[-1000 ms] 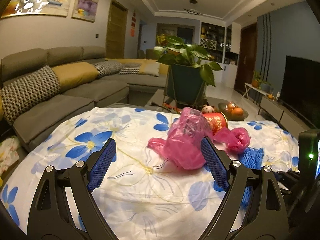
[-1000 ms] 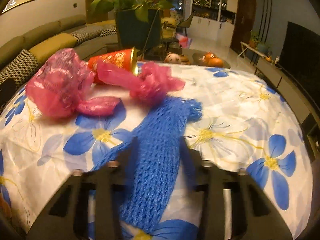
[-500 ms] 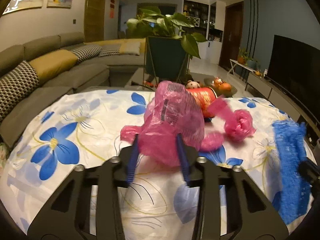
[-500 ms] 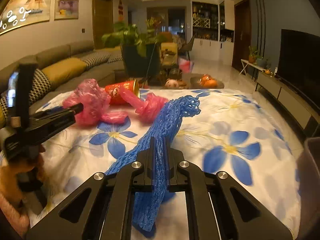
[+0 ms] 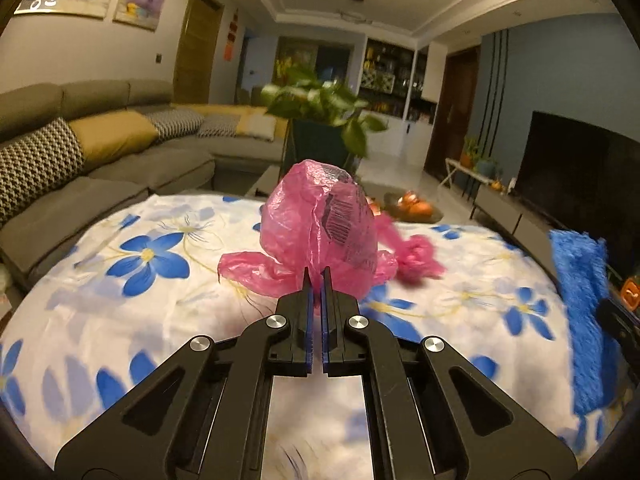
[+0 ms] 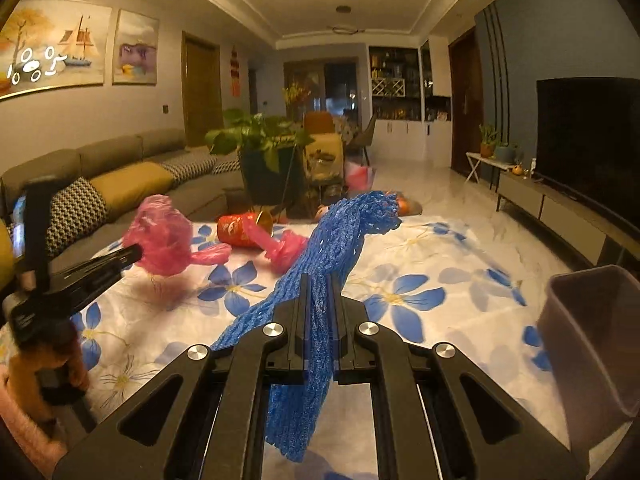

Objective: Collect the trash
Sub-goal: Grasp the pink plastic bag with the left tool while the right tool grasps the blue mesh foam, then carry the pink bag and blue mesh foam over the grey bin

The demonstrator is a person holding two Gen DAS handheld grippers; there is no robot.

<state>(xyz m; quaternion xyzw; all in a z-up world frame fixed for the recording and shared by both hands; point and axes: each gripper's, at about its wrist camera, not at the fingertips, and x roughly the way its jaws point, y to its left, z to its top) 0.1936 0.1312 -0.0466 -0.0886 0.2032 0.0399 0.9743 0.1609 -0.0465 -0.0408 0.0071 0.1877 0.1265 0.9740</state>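
Left claw (image 5: pixel 316 276) clenched on pink bag (image 5: pixel 320 224); right claw (image 6: pixel 319 280) grasping blue foam net (image 6: pixel 340 236), both lifted off the worktop (image 6: pixel 420 248), likely bound for bin (image 6: pixel 592 328) at its right edge.

Floral-cloth table (image 6: pixel 420 264): red can (image 6: pixel 240 229), knotted pink bag (image 6: pixel 286 250).

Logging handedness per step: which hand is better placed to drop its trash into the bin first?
Right. The right gripper, shut on the blue foam net, has the dark bin close on its right; the left gripper holds the pink bag farther off.
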